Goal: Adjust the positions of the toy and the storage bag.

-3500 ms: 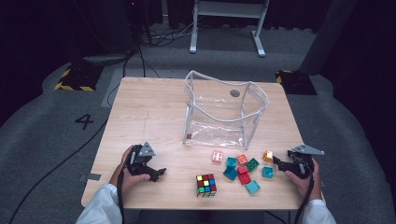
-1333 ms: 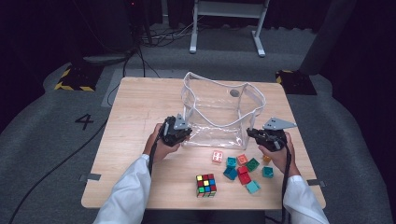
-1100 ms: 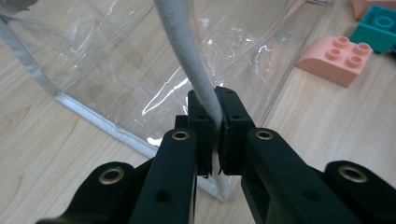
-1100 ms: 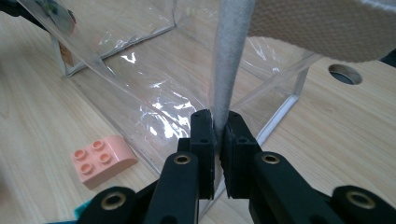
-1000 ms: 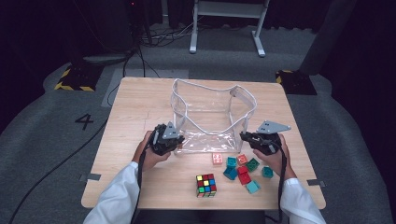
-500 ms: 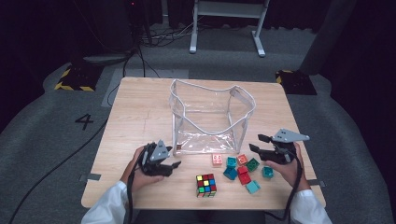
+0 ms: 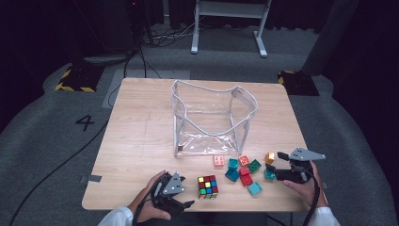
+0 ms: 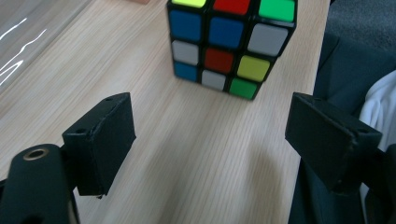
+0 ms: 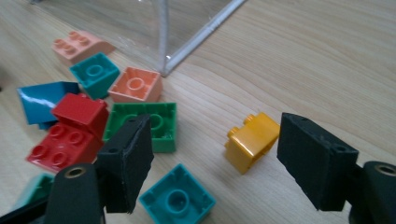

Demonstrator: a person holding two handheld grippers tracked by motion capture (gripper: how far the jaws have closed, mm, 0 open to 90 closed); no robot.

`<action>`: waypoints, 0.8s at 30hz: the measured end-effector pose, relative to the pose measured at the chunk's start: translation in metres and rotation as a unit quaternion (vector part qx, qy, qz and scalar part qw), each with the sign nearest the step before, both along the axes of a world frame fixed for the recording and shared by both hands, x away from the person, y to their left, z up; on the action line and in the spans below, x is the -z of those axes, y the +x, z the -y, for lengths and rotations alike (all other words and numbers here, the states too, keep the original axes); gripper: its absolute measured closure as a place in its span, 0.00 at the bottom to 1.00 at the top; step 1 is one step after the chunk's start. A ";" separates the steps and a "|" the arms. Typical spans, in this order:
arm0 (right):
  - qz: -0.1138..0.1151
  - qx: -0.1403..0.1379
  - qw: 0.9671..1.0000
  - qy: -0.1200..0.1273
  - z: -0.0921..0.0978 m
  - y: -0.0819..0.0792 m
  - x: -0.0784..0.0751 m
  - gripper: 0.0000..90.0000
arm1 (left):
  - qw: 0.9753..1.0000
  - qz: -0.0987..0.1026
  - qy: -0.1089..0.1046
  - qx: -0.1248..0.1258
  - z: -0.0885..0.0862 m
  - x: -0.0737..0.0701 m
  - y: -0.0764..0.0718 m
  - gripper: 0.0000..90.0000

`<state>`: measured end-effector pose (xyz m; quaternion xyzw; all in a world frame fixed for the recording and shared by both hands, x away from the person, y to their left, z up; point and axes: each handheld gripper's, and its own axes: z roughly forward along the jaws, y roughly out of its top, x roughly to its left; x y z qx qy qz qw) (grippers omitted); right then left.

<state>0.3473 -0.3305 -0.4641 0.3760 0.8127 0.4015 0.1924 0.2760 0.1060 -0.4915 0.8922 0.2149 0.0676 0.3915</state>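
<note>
A clear plastic bag (image 7: 211, 117) stands open in the middle of the table. A colour-puzzle cube (image 7: 207, 186) sits near the front edge. My left gripper (image 7: 184, 194) is just left of it, open and empty. In the left gripper view the cube (image 8: 231, 44) lies a little beyond the wide-apart jaws of that gripper (image 8: 210, 135). Several toy bricks (image 7: 242, 169) are scattered by the bag's front right corner. My right gripper (image 7: 275, 162) is open at their right side. In the right gripper view a yellow brick (image 9: 252, 141) lies on the table between the spread jaws of my right gripper (image 9: 215, 154), untouched.
Around the yellow brick lie a teal brick (image 9: 177, 200), a green one (image 9: 154, 126), red ones (image 9: 74, 126) and a pink one (image 9: 84, 44). The bag's corner seam (image 9: 163, 46) stands just behind them. The table's front edge (image 7: 188, 209) is close under both hands.
Both grippers have drawn back from the bag's sides towards the near edge. The bag now stands wider open. The left gripper has come up beside the cube, the right beside the bricks.
</note>
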 end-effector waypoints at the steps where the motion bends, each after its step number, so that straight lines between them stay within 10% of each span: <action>1: 0.000 0.004 1.000 0.002 0.001 0.003 0.002 0.31 | 1.000 0.002 0.001 0.004 0.004 0.001 0.002 0.18; 12: -0.035 0.026 0.999 0.026 0.011 0.030 0.015 0.57 | 1.000 0.027 -0.003 0.004 0.036 0.008 0.014 0.22; 24: -0.047 -0.021 0.999 0.005 -0.014 0.027 0.024 0.72 | 0.999 0.037 0.007 -0.022 0.054 0.009 0.037 0.37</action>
